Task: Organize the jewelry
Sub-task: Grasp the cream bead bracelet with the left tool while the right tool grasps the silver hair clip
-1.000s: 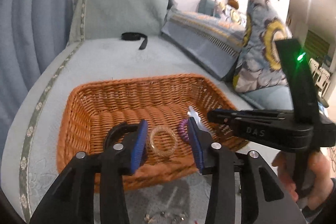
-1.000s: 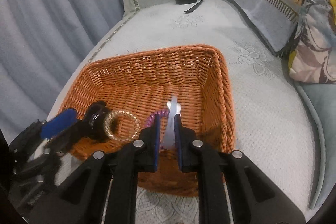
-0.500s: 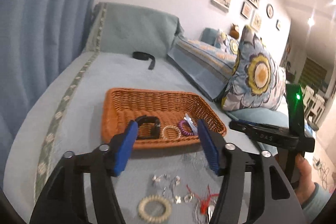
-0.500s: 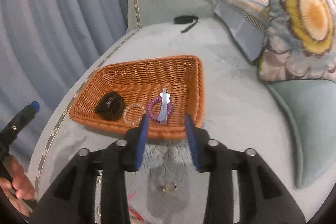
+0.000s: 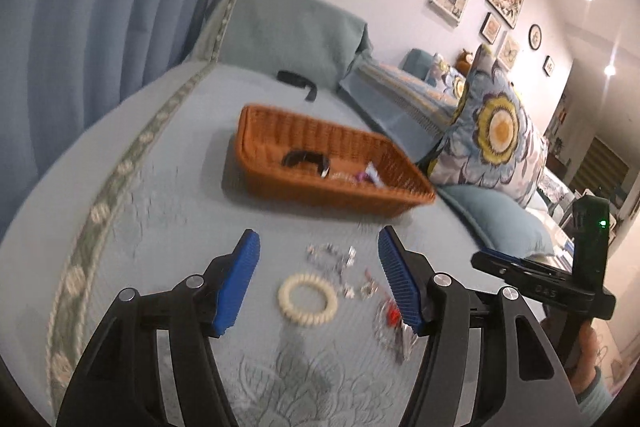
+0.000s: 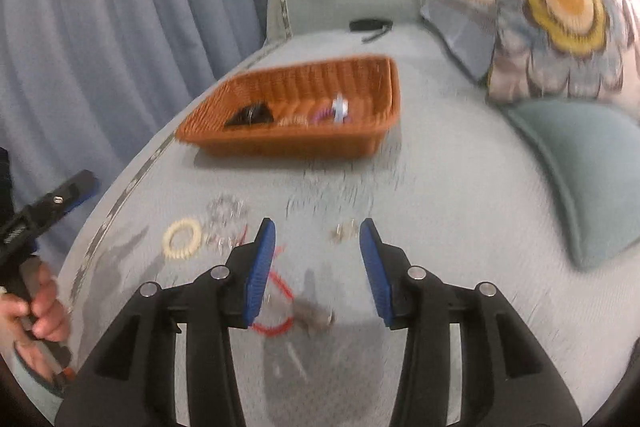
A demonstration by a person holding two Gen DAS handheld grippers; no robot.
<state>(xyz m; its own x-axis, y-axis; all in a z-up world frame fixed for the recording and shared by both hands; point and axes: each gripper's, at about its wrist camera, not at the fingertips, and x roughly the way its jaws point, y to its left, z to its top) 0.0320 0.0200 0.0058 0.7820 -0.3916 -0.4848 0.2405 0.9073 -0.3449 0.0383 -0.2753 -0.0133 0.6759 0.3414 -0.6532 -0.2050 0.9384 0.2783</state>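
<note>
An orange wicker basket (image 5: pixel 280 183) (image 6: pixel 304 143) sits on the grey-green bed cover and holds a black band (image 5: pixel 306 159), a purple coil tie (image 6: pixel 322 113) and a pale clip (image 6: pixel 340 105). Loose jewelry lies in front of it: a cream coil ring (image 5: pixel 307 298) (image 6: pixel 183 239), silver chain pieces (image 5: pixel 334 257) (image 6: pixel 226 213), a red cord (image 6: pixel 276 287) and small silver rings (image 6: pixel 344 231). My left gripper (image 5: pixel 318 259) is open and empty above the cream ring. My right gripper (image 6: pixel 318 247) is open and empty above the red cord and the rings.
A flowered cushion (image 5: pixel 492 131) (image 6: pixel 560 11) and a teal pillow (image 6: pixel 588 167) lie to the right. A black strap (image 5: pixel 298 81) lies far back by the headrest. Blue curtains (image 5: pixel 100 7) hang on the left. The bed edge runs along the left.
Both grippers have pulled back from the basket toward the loose jewelry. The right gripper has opened and left the pale clip in the basket.
</note>
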